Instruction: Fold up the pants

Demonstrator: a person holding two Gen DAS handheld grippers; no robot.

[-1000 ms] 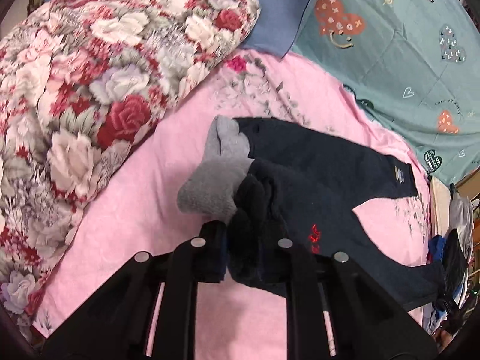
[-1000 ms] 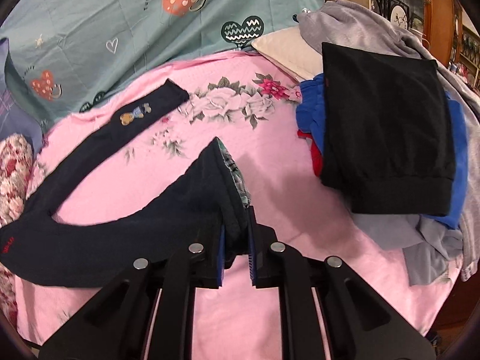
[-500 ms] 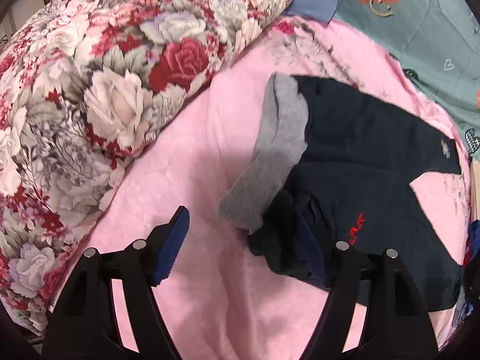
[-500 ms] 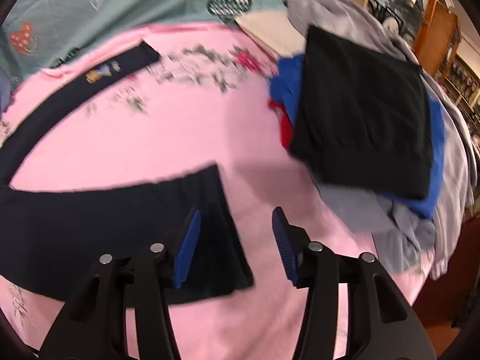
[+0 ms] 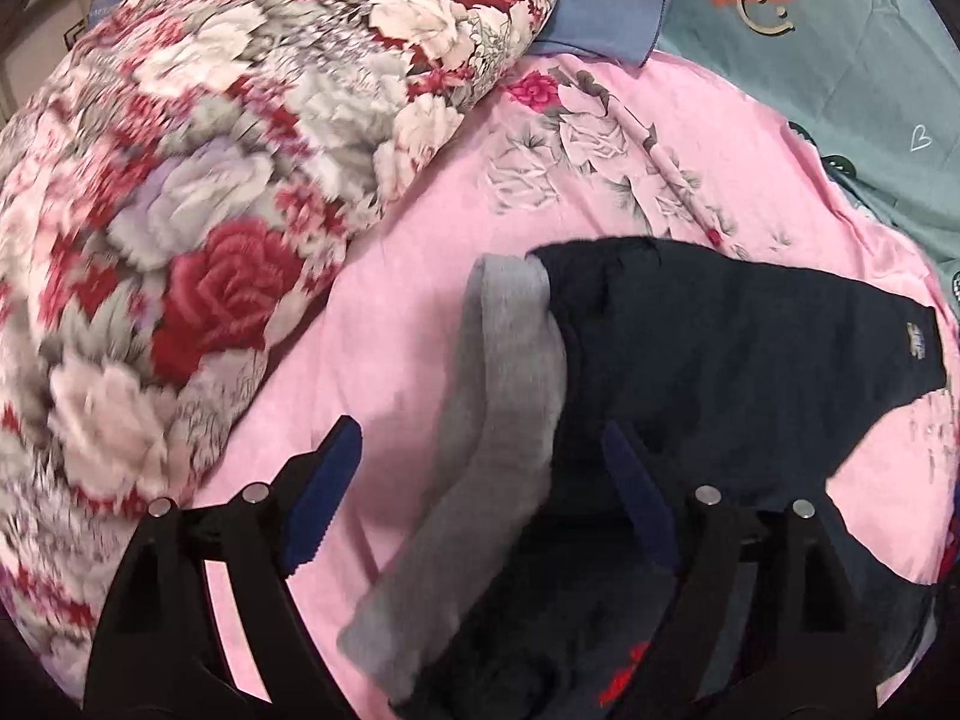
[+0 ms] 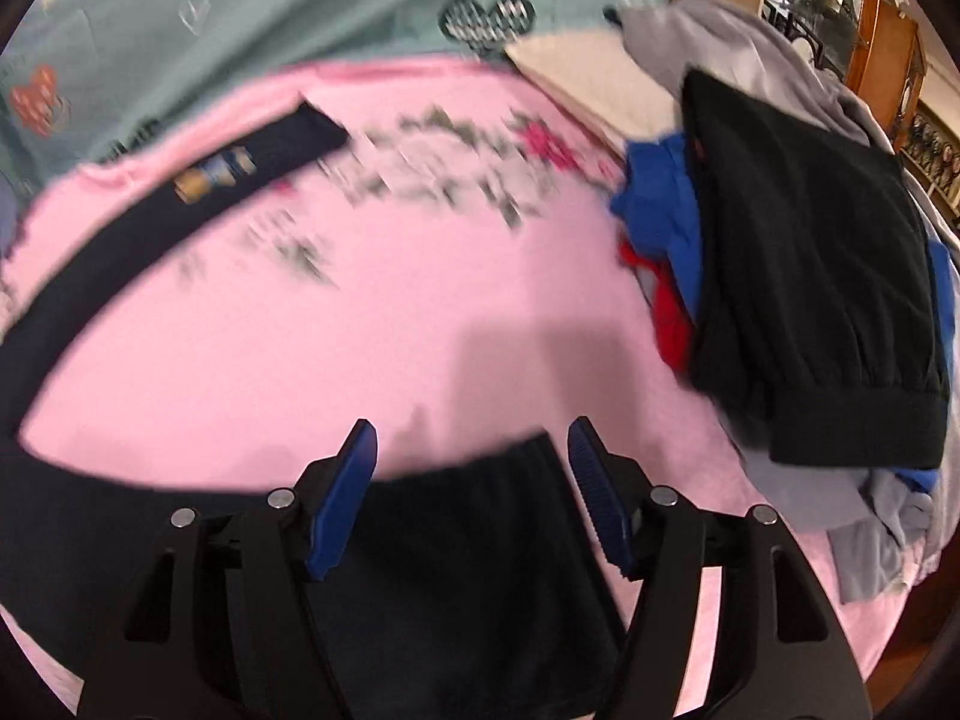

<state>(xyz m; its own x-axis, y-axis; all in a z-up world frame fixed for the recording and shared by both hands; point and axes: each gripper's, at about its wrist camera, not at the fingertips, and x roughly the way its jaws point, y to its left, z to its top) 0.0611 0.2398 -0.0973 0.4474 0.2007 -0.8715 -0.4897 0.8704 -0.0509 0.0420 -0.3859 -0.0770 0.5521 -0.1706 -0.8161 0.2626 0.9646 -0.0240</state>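
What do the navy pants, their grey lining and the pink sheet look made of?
Navy pants: soft matte knit, probably cotton jersey; limp drape, no sheen. Grey lining: fuzzy, likely fleece; thick, napped surface at the turned-out waistband. Pink sheet: smooth printed woven cloth, faint sheen; fibre unclear.

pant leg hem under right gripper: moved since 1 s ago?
Yes. The pant leg hem, earlier pinched up, now lies flat on the pink sheet between the right gripper's opening jaws.

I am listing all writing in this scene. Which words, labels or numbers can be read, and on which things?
None can be read.
Red marking on the dark pants, low in the left view: blurred.
Small patch on a pant leg: too small.
Print on the teal sheet: unreadable.
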